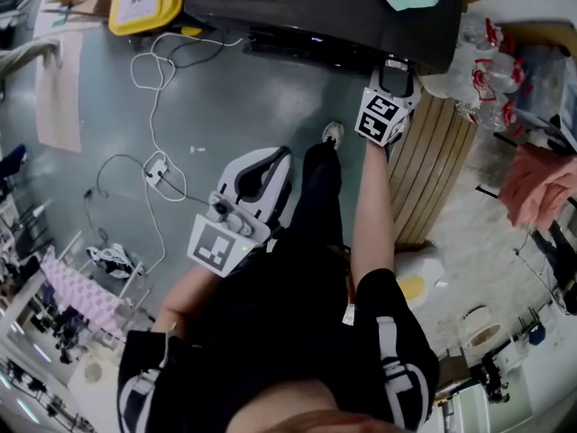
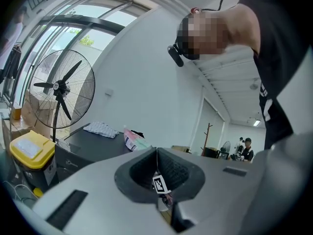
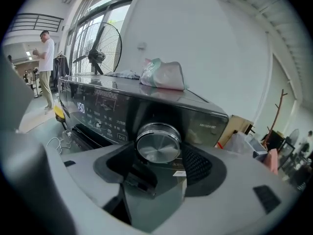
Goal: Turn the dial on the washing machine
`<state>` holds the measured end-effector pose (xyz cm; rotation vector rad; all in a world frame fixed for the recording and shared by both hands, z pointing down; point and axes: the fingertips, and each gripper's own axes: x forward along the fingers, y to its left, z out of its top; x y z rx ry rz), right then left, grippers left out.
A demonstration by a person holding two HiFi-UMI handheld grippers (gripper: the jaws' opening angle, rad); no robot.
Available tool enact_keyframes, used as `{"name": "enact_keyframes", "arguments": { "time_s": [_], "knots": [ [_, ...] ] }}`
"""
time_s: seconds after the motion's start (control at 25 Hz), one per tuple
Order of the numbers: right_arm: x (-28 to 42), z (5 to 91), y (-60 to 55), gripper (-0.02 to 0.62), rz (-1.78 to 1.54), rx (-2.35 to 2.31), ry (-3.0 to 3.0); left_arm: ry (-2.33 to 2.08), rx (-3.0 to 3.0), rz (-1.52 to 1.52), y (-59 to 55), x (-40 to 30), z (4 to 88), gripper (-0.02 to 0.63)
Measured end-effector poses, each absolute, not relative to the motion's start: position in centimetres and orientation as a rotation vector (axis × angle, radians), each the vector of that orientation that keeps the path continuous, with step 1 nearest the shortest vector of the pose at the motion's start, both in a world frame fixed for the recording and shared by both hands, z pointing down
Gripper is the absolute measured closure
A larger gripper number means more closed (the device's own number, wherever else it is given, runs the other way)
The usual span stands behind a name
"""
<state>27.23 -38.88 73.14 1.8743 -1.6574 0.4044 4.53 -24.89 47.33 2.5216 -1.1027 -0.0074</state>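
Note:
The dark washing machine (image 1: 315,7) stands ahead of me, and its glossy control panel (image 3: 98,109) fills the right gripper view. A round silver dial (image 3: 158,142) sticks out of that panel. My right gripper (image 3: 159,152) is held up to it with its jaws wide, one dark pad (image 3: 200,165) on each side of the dial's rim, and I see no squeeze on it. In the head view the right gripper (image 1: 397,69) reaches the machine's front at the right. My left gripper (image 1: 275,162) hangs low by my leg, away from the machine. The left gripper (image 2: 156,153) is shut with nothing in it.
White cables (image 1: 153,70) trail over the grey floor beside a yellow bin (image 1: 149,3). A wooden slatted panel (image 1: 442,152) leans right of the machine. A bag (image 3: 164,75) lies on the machine's lid. A big fan (image 2: 61,89) and a standing person (image 3: 46,67) are further off.

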Motion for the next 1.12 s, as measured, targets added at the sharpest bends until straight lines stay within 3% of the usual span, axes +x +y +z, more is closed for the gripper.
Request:
{"name": "enact_keyframes", "arguments": {
  "time_s": [0.44, 0.72, 1.12],
  "knots": [
    [27.16, 72.98, -38.94, 0.304, 0.519, 1.914, -1.72, -1.095, 2.517, -0.018, -24.67, 4.29, 47.4, 0.583],
    [26.83, 72.88, -39.03, 0.304, 0.153, 1.766, -1.51, -1.091, 2.516, -0.005, -24.37, 4.34, 47.64, 0.583],
    [27.65, 73.06, -38.08, 0.261, 0.574, 1.98, -1.827, -1.075, 2.518, -0.021, -23.8, 4.0, 47.34, 0.583]
  ]
}}
